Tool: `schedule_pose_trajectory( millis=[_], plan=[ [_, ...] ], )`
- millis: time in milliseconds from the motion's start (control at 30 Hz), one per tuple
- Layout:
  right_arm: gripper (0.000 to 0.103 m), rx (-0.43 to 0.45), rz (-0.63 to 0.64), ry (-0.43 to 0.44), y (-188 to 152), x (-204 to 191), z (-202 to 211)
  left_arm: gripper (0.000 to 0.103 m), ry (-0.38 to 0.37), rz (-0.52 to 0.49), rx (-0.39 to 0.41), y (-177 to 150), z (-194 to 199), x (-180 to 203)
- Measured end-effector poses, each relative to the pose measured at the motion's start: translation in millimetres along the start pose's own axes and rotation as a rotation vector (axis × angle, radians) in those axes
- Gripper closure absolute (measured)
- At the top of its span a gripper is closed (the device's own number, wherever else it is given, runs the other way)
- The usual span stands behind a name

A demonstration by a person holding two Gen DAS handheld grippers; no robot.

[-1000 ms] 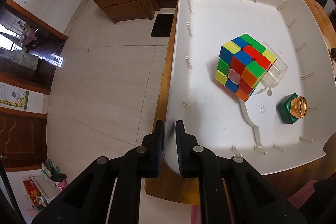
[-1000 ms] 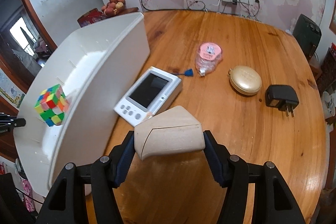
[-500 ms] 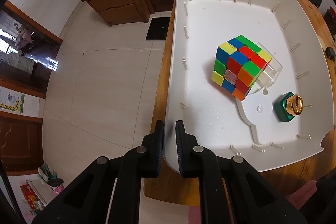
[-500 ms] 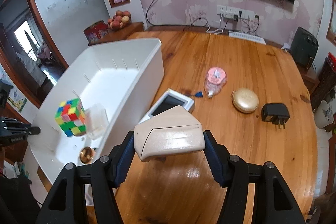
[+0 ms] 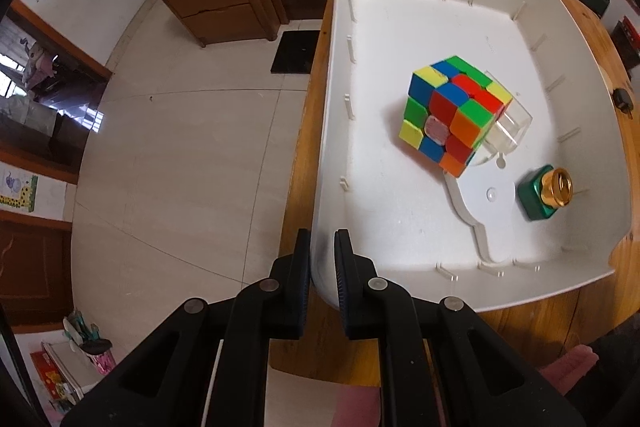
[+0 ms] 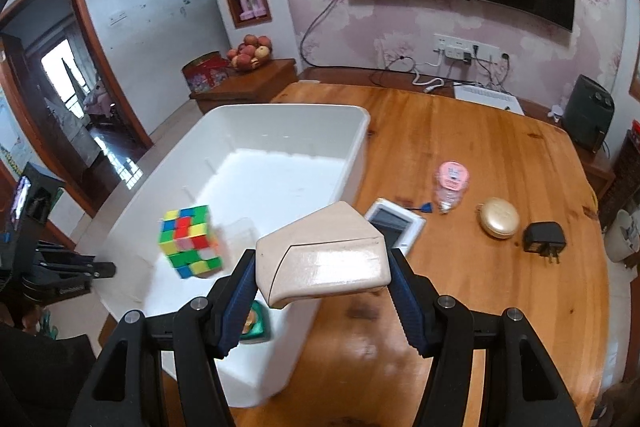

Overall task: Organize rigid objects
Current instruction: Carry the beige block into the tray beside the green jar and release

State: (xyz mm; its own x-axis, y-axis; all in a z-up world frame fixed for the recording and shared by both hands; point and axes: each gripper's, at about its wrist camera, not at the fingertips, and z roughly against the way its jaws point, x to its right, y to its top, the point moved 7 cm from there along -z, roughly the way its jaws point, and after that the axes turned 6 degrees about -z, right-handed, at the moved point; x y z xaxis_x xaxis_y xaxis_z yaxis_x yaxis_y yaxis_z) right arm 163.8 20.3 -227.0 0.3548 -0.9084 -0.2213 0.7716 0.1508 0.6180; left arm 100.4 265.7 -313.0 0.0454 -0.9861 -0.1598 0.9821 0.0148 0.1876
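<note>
A white bin (image 5: 340, 7) (image 6: 352, 163) stands at the left edge of the wooden table (image 6: 480, 155). My left gripper (image 5: 322, 259) is shut on the bin's near rim. Inside lie a colourful puzzle cube (image 5: 452, 119) (image 6: 190, 241), a clear plastic box (image 5: 510, 129), a flat white piece (image 5: 486, 211) and a green bottle with a gold cap (image 5: 546, 193). My right gripper (image 6: 320, 287) is shut on a beige angular case (image 6: 324, 257), held above the bin's near right wall. The left gripper's body (image 6: 68, 275) shows at the far left of the right wrist view.
On the table to the right of the bin lie a white device with a screen (image 6: 396, 223), a pink-capped clear container (image 6: 452, 183), a gold oval case (image 6: 498, 217) and a black plug adapter (image 6: 544, 237). A black speaker (image 6: 588, 115) stands at the back. Tiled floor (image 5: 180, 167) lies left of the table.
My right gripper has risen with the beige case and swung left over the bin's wall, and the view now looks down into the bin. The left gripper stays clamped on the rim.
</note>
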Motion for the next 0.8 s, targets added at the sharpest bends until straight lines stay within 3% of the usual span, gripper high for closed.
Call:
schedule_pose_trajectory(
  millis=[400, 800],
  plan=[
    [0.039, -0.077, 0.085, 0.046, -16, -67, -13, 0.09, -0.069, -0.044, -0.005, 0, 0, 0],
    [0.039, -0.174, 0.101, 0.026, -35, -96, -34, 0.089, -0.138, -0.14, -0.003, 1, -2, 2]
  ],
)
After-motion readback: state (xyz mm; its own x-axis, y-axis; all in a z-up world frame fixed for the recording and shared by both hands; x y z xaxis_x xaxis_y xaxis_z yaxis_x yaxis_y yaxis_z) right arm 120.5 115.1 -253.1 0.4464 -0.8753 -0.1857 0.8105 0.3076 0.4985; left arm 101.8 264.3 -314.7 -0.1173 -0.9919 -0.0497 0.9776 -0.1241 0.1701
